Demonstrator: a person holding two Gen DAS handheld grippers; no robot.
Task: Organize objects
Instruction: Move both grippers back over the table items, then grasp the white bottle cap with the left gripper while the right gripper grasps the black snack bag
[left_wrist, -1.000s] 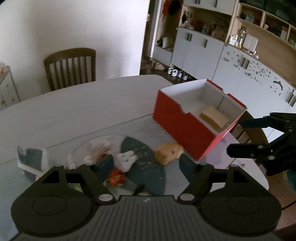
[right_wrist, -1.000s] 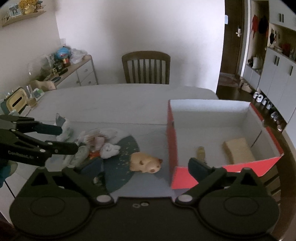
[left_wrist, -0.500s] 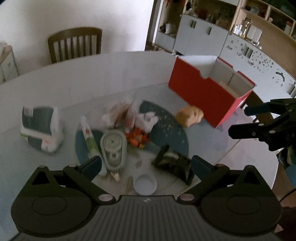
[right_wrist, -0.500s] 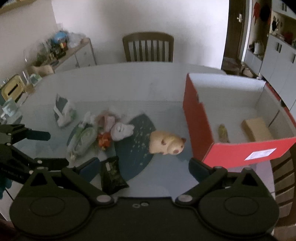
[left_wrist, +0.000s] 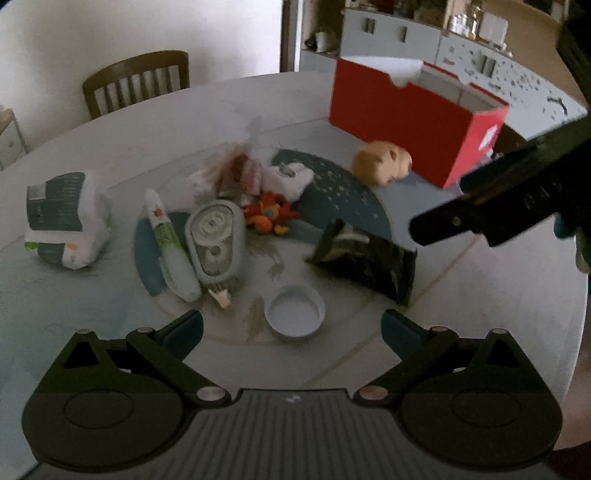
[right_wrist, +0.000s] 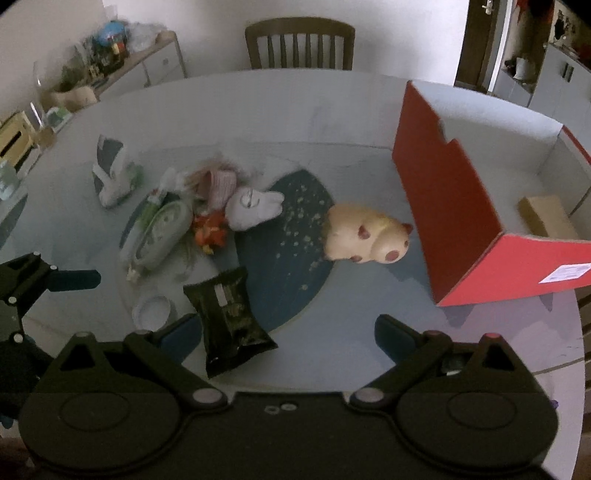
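Observation:
A red box (right_wrist: 454, 206) with a white inside stands at the table's right and holds a tan block (right_wrist: 546, 218). A tan pig toy (right_wrist: 365, 234) lies just left of it. A black snack packet (right_wrist: 227, 314), a white lid (left_wrist: 295, 312), a grey tape dispenser (left_wrist: 216, 240), a tube (left_wrist: 168, 240), an orange toy (left_wrist: 269, 214) and a white plush (right_wrist: 255, 208) lie in a cluster. My left gripper (left_wrist: 291, 330) is open, above the lid. My right gripper (right_wrist: 284, 334) is open, above the packet's right.
A tissue pack (left_wrist: 64, 218) lies at the left of the table. A wooden chair (right_wrist: 299, 44) stands at the far side. A sideboard (right_wrist: 110, 70) with clutter is at the far left. White cabinets (left_wrist: 461, 48) stand behind the box. The table edge (right_wrist: 576, 354) is close on the right.
Both grippers have pulled back and up from the box toward the near table edge. The lid and black packet have come into view. Both stay open and empty.

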